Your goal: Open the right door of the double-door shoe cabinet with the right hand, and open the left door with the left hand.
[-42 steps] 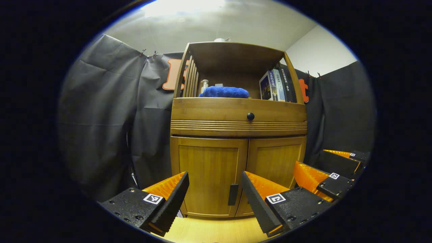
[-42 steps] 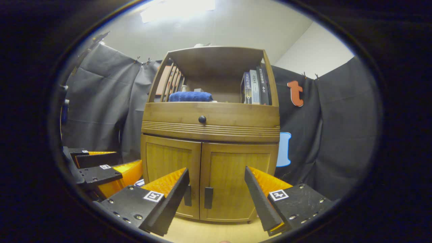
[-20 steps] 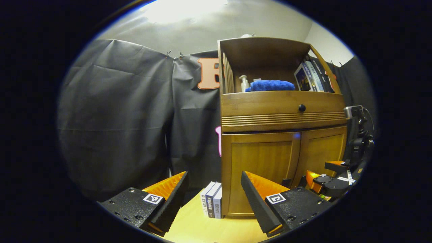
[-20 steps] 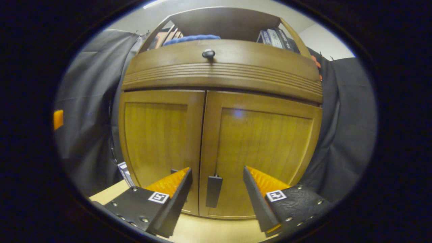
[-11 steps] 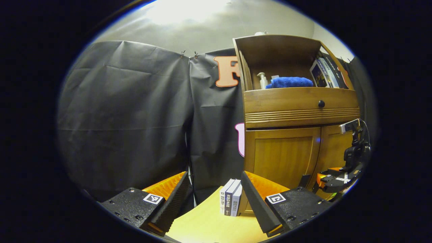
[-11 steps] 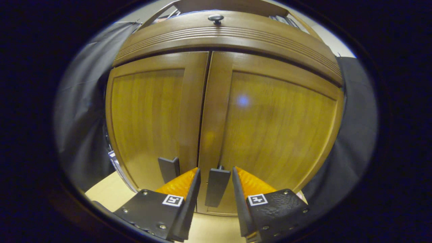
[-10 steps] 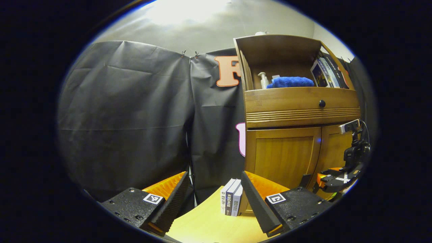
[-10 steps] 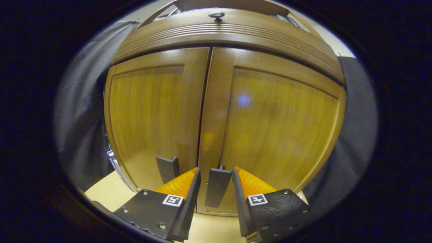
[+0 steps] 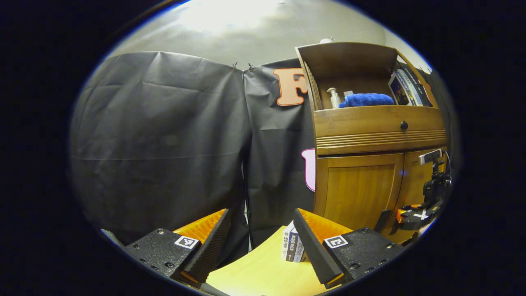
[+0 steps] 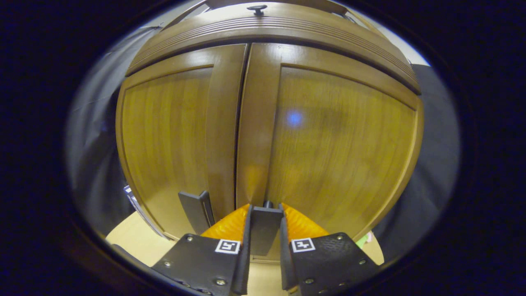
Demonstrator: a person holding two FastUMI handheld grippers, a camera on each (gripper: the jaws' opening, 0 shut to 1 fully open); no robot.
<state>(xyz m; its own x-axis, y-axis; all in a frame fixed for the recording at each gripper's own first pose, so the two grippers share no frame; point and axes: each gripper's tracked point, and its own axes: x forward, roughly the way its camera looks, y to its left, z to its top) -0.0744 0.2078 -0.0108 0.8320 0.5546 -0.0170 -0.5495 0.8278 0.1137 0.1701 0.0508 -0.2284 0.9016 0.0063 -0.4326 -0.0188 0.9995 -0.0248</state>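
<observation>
Both fingers of the right gripper press against the dark handle of the right door, at 6 o'clock in the right gripper view. Just at 9 o'clock of that handle stands the left door's handle, untouched, on the left door. Both doors lie flush and closed beneath the ribbed drawer front.

In the left gripper view, the left gripper hangs spread wide with nothing between its fingers, above the pale desk. Beyond it, toward 3 o'clock, a few books stand against the shoe cabinet. Farther at 3 o'clock, the right gripper sits at the cabinet's doors. A blue towel lies on the open shelf at 2 o'clock.
</observation>
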